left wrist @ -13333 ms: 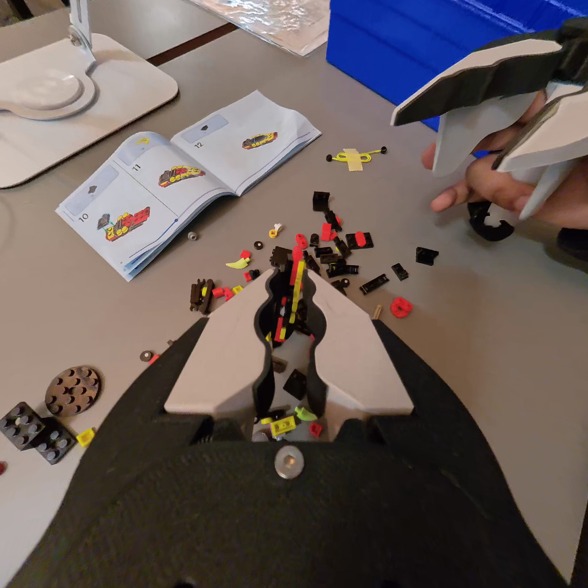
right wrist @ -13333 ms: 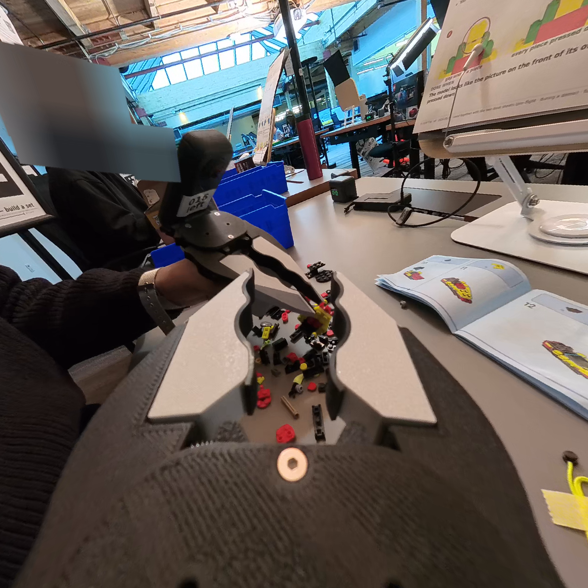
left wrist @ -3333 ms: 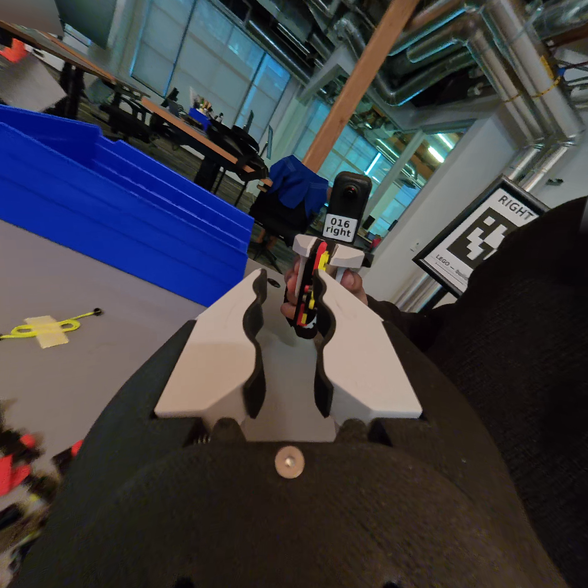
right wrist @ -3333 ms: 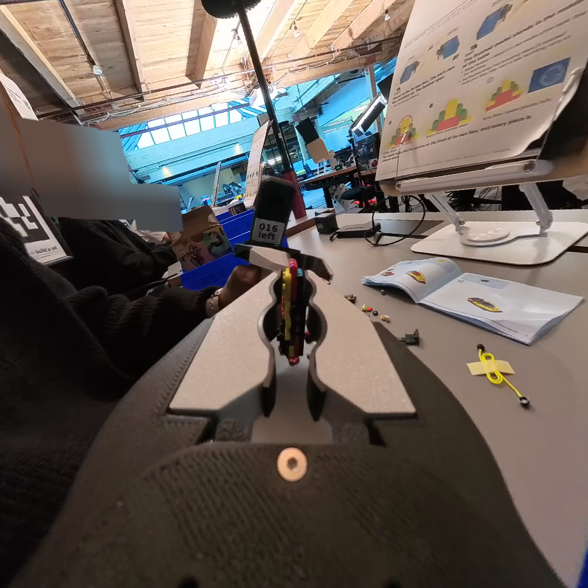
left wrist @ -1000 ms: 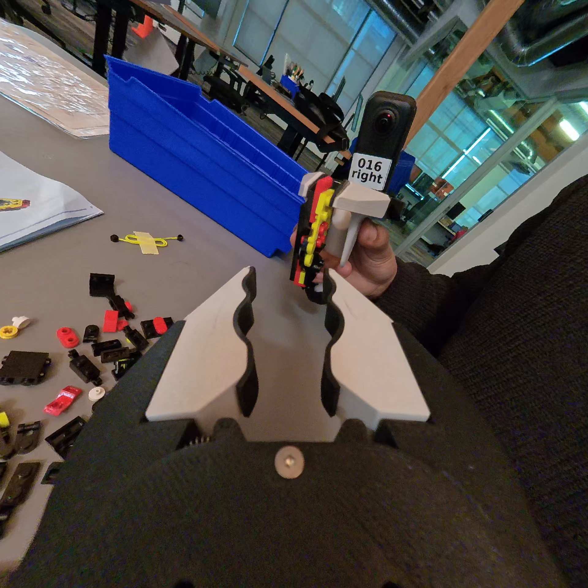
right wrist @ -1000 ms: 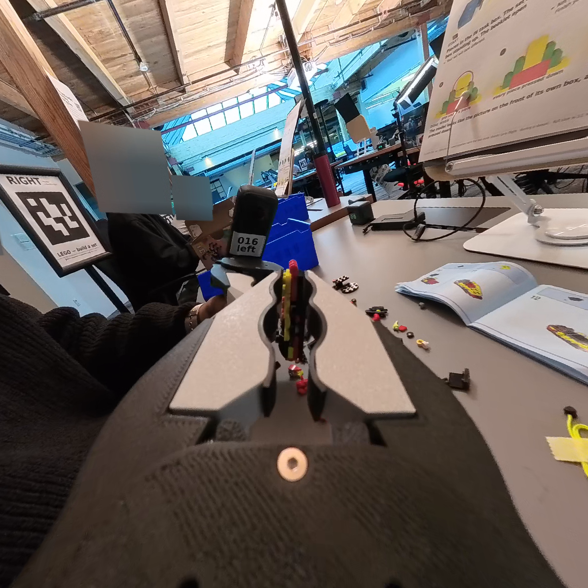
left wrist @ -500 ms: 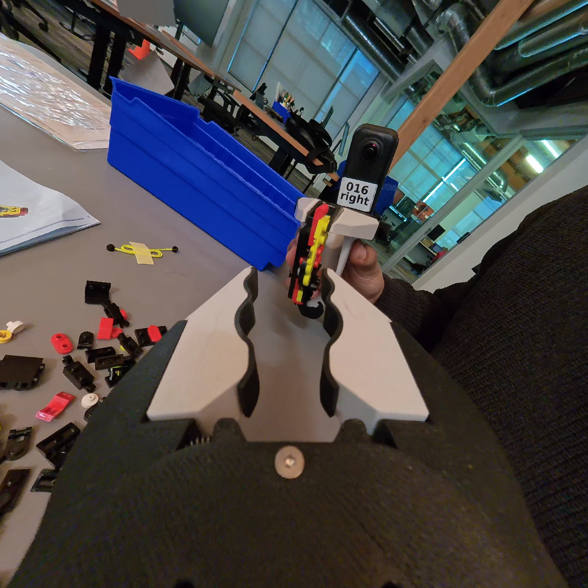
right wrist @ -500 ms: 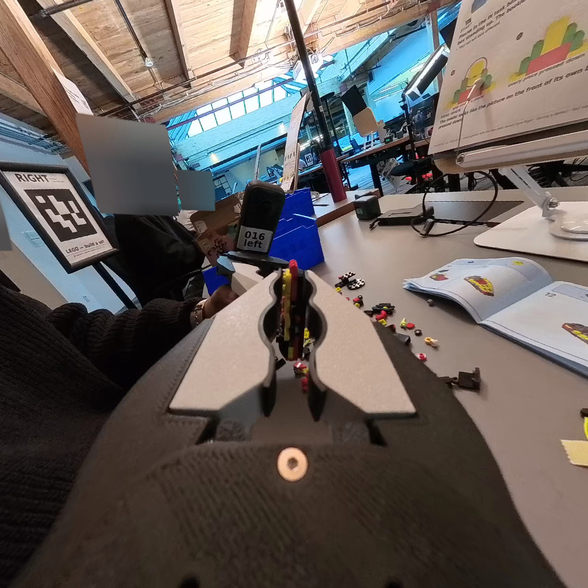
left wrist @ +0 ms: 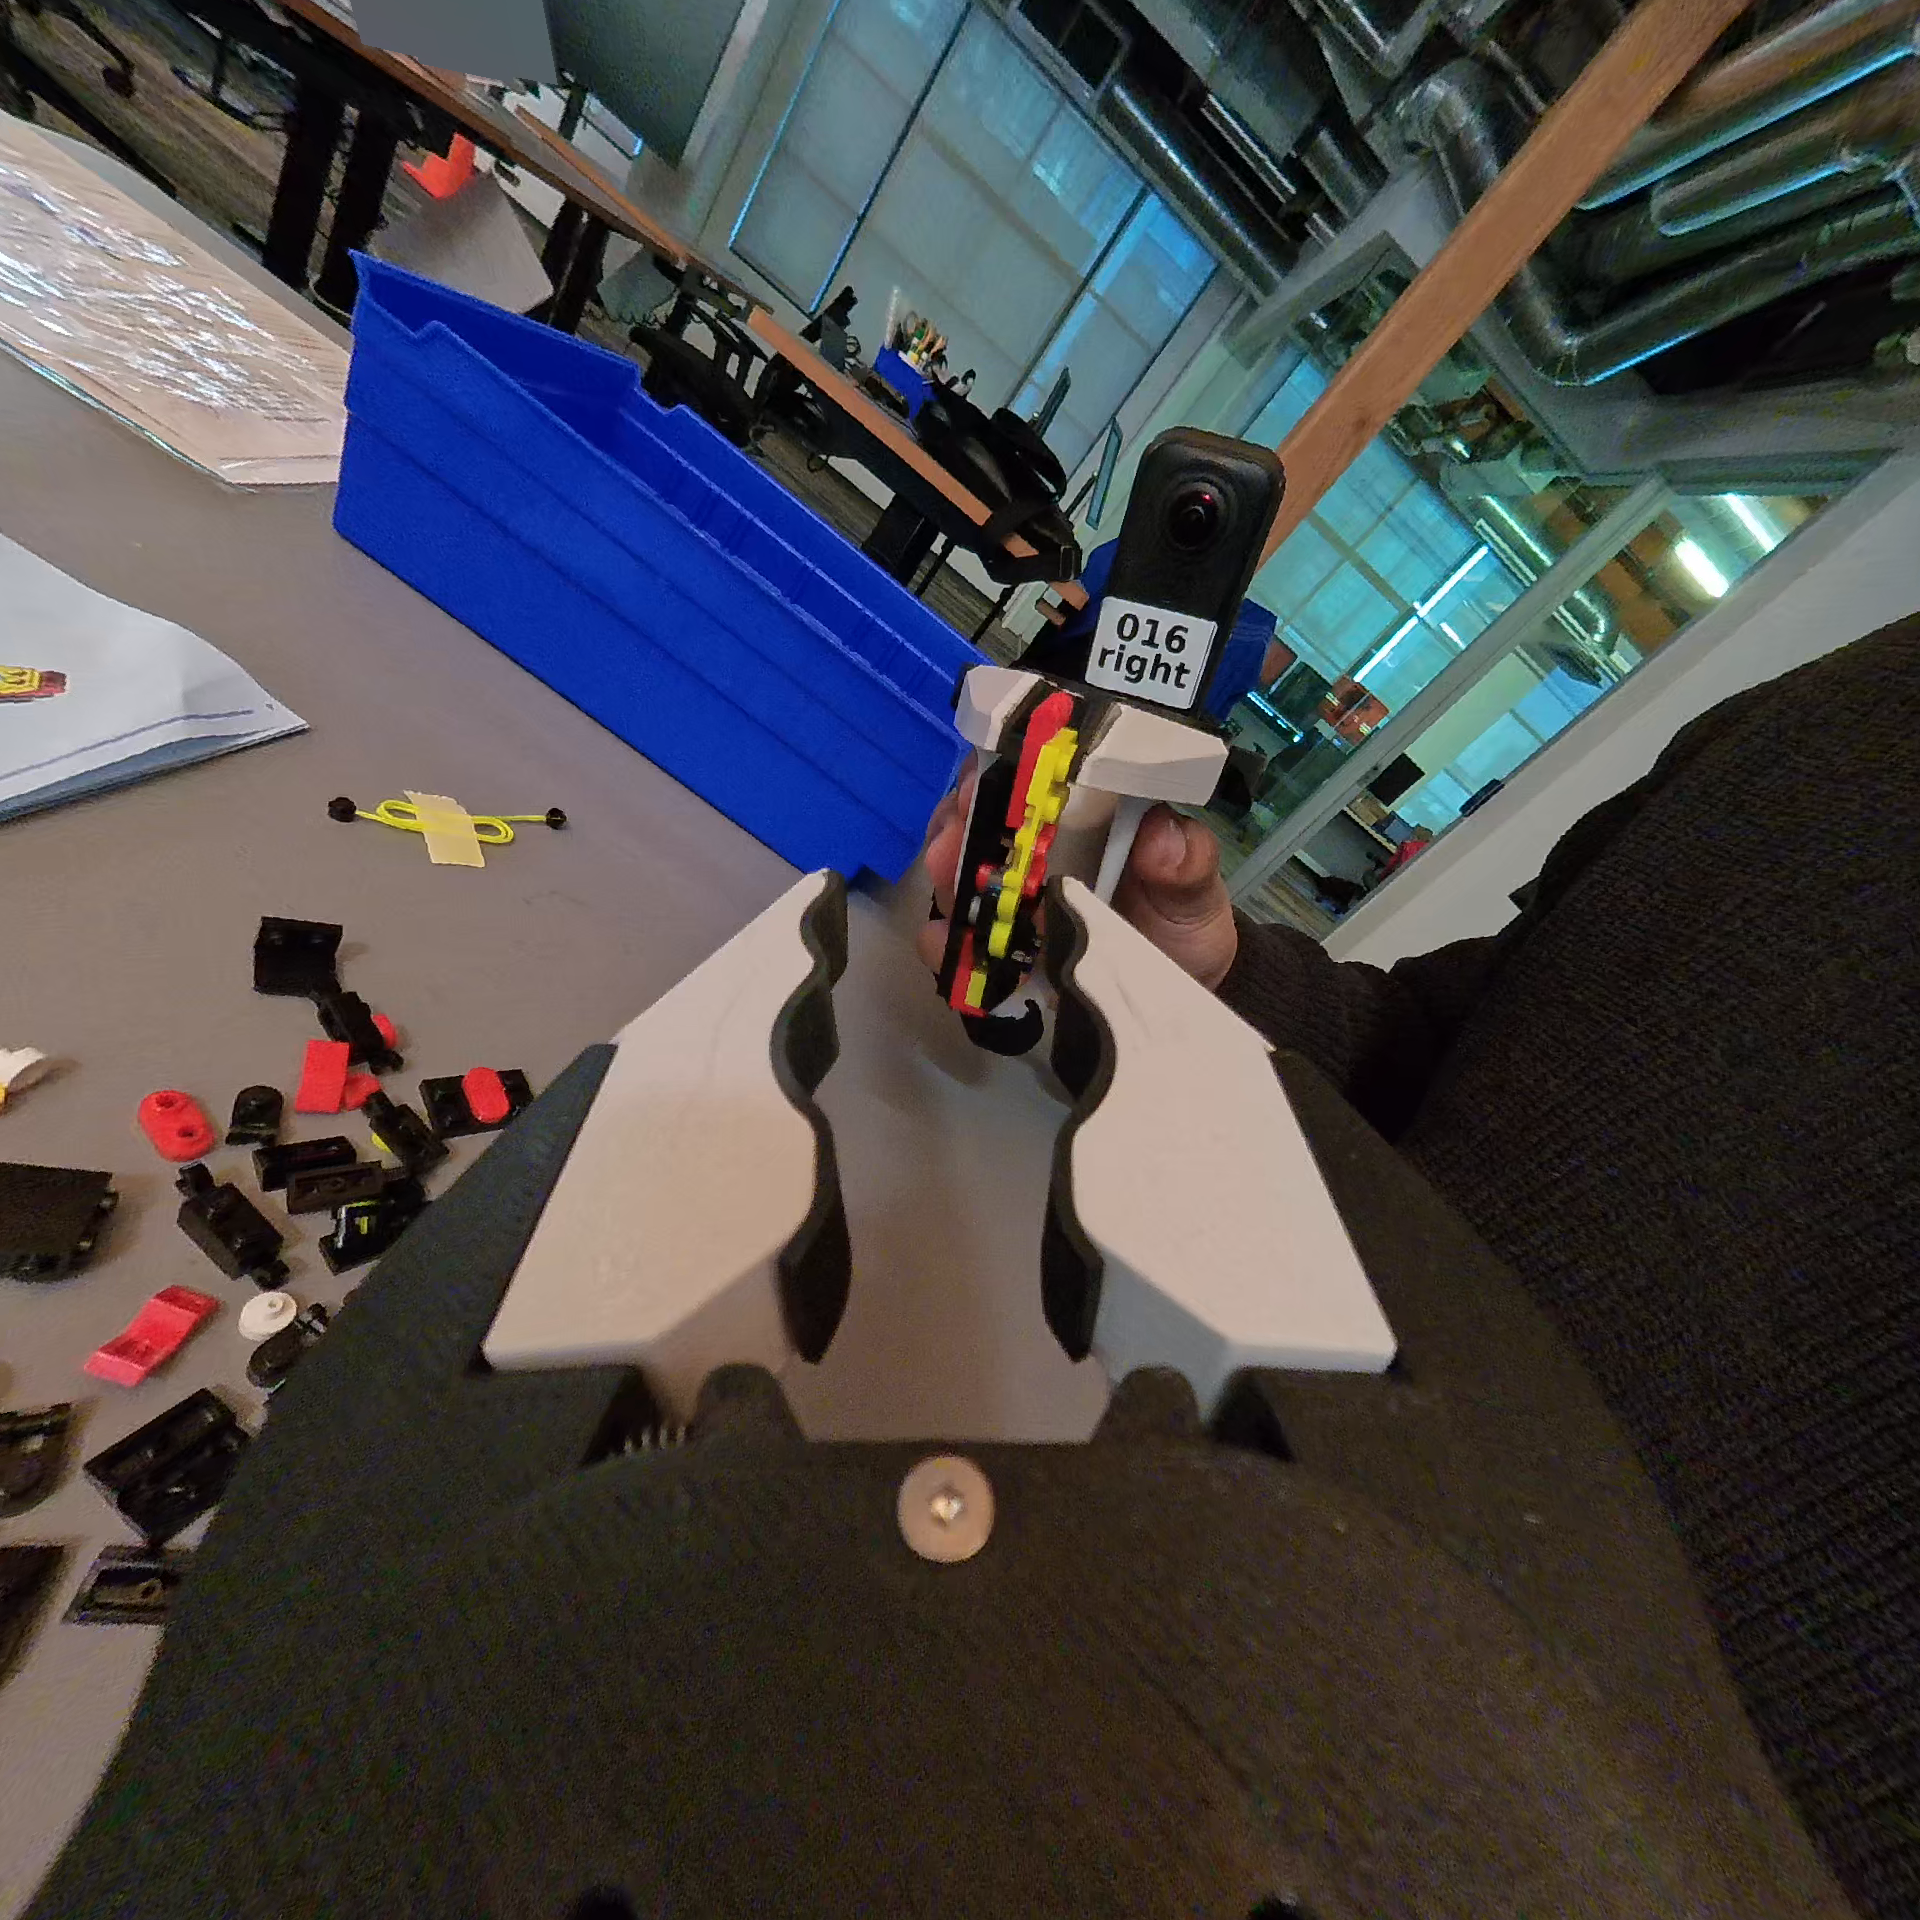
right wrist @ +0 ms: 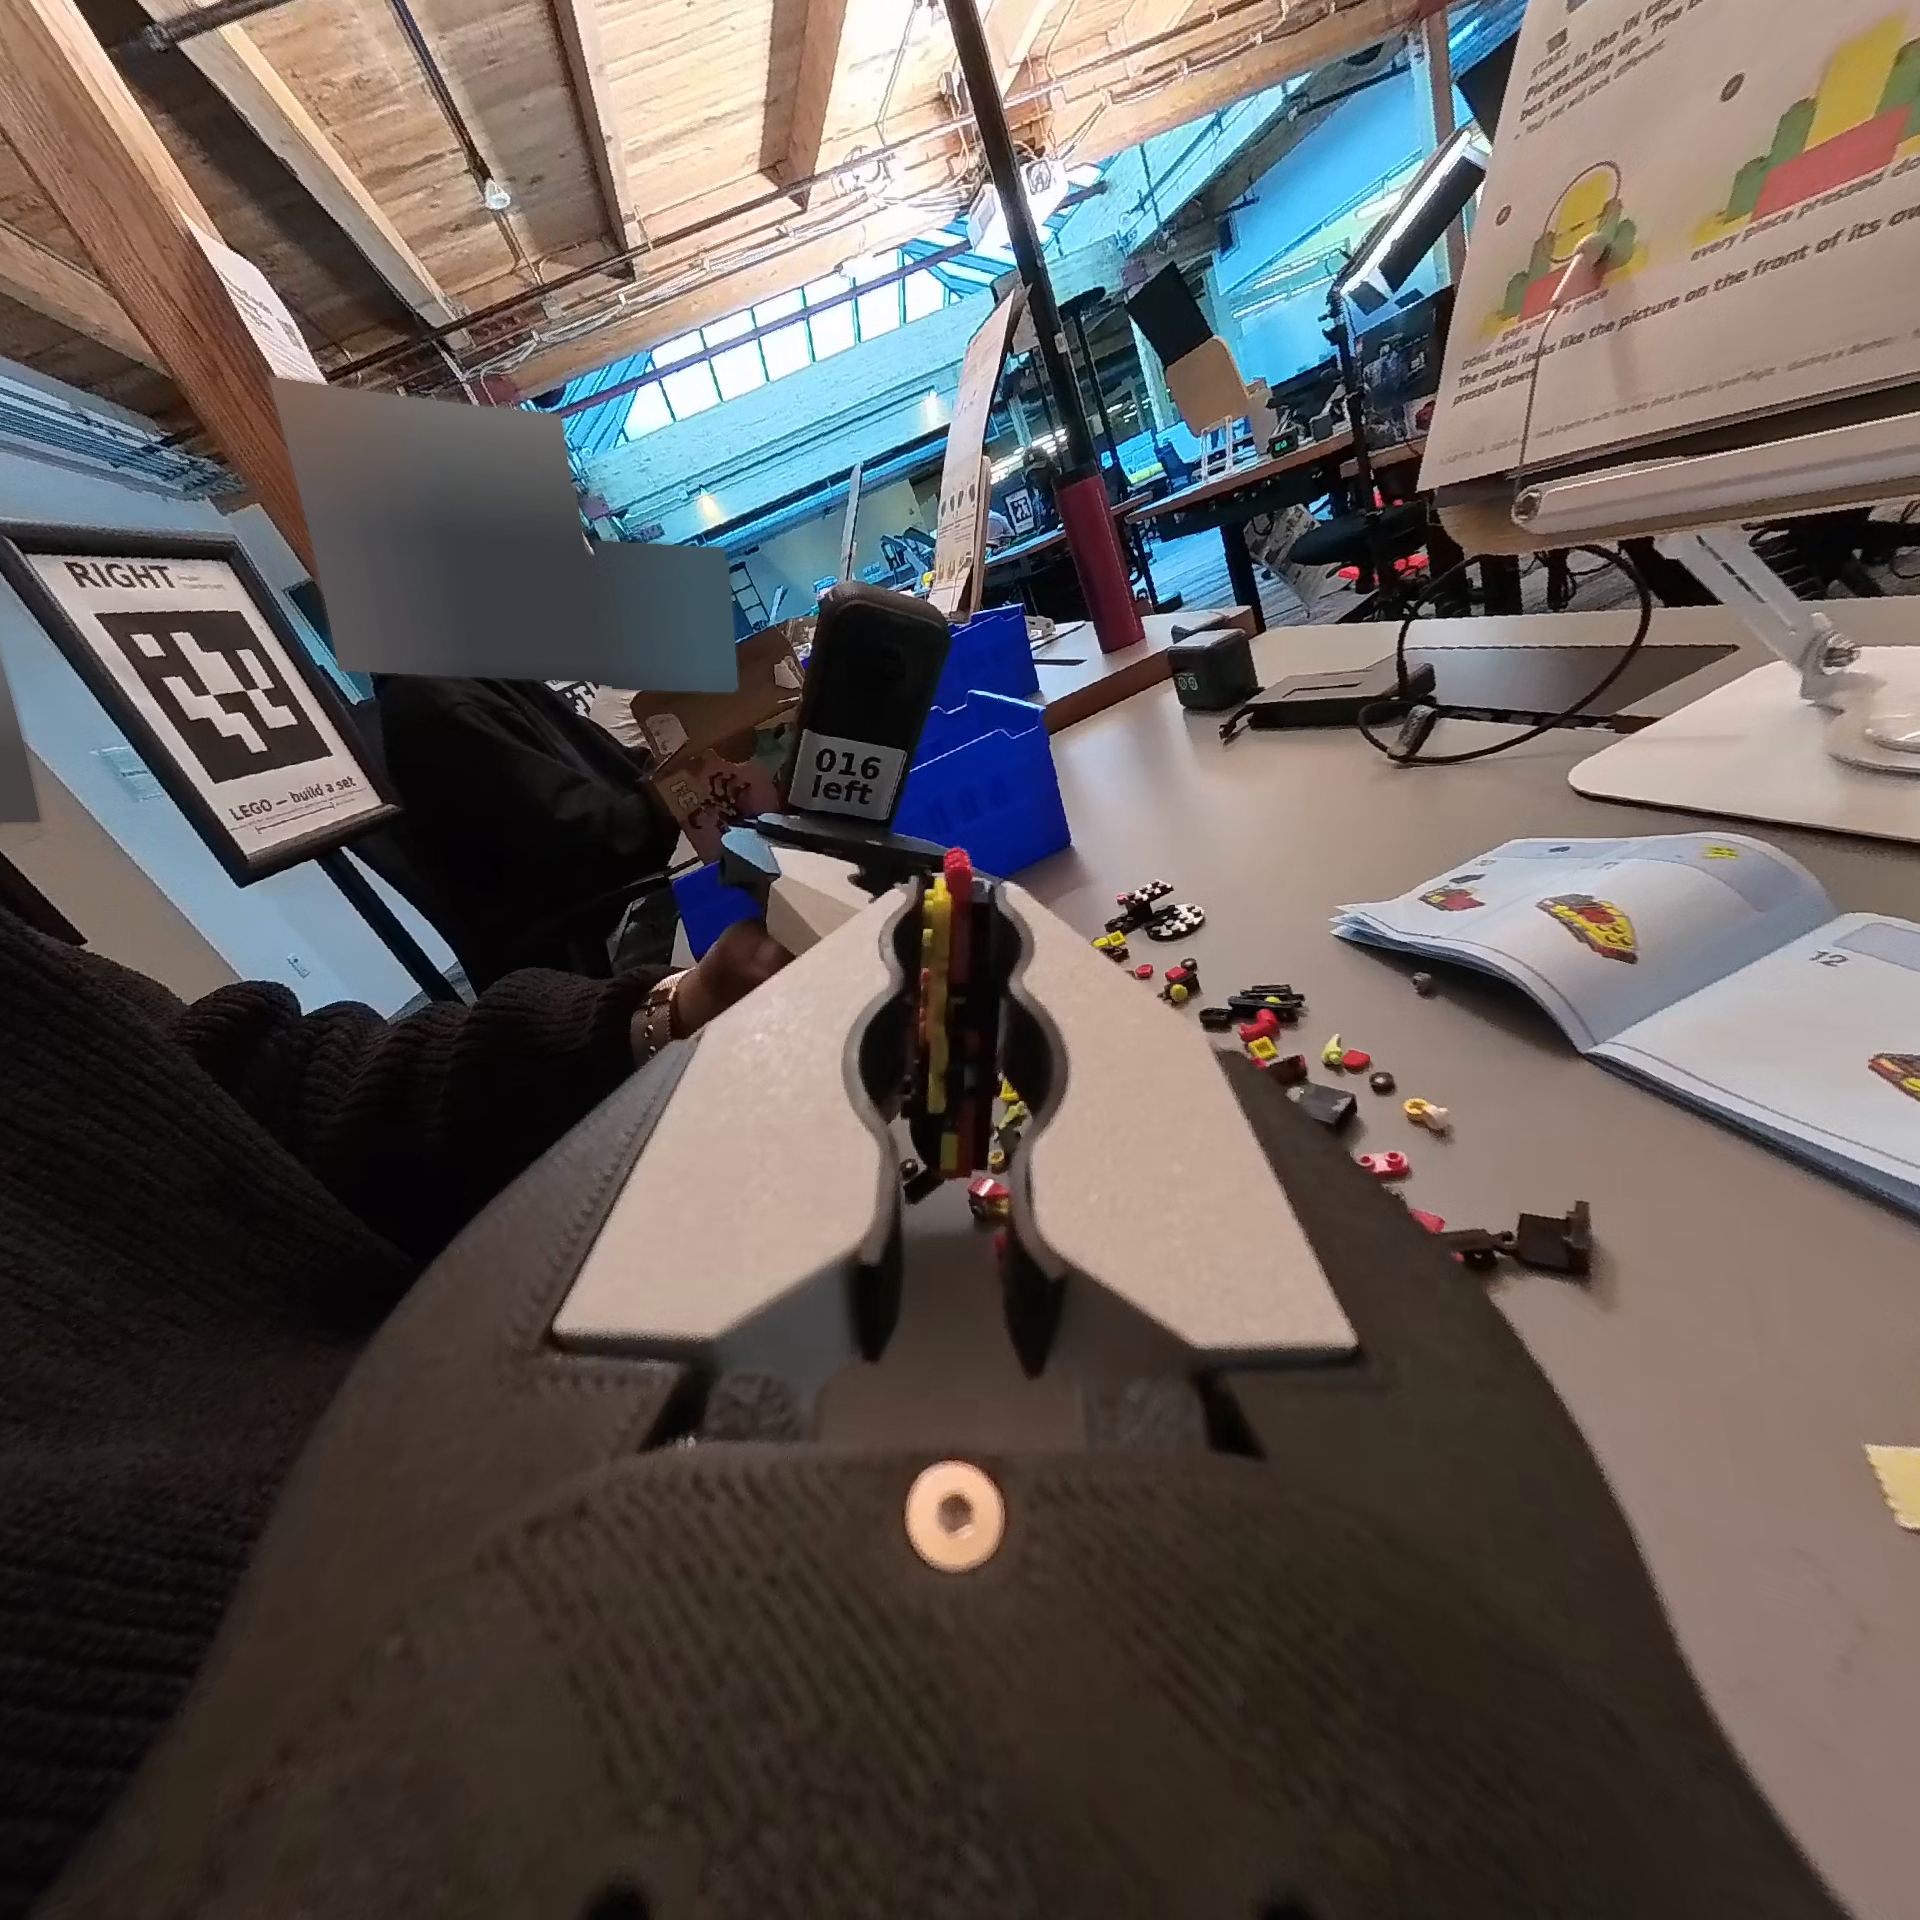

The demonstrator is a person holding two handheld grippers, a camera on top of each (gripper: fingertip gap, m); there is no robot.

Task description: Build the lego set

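Observation:
My right gripper (right wrist: 951, 914) is shut on a flat black, red and yellow lego model (right wrist: 948, 1023), held on edge above the table. In the left wrist view that model (left wrist: 1013, 862) stands upright in the right gripper (left wrist: 1039, 727), just beyond my left gripper's tips. My left gripper (left wrist: 940, 894) is open and empty, its right finger close beside the model's lower end. Loose black, red and yellow pieces (left wrist: 312, 1122) lie on the grey table (left wrist: 582, 914) to the left, and they show in the right wrist view (right wrist: 1268, 1023) too.
A blue bin (left wrist: 623, 582) stands at the back of the table. An open instruction booklet (right wrist: 1621, 966) lies to the right, with a white stand base (right wrist: 1766, 748) behind it. A yellow string with tape (left wrist: 447, 826) lies near the bin. A dark sleeve (left wrist: 1662, 1039) fills the right side. Only a small space, under 4 cm, lies between the two pairs of fingers.
The left gripper has let go of the model and opened; the right gripper now holds it. Over the last second both grippers shifted slightly and the model came closer to the left gripper's tips.

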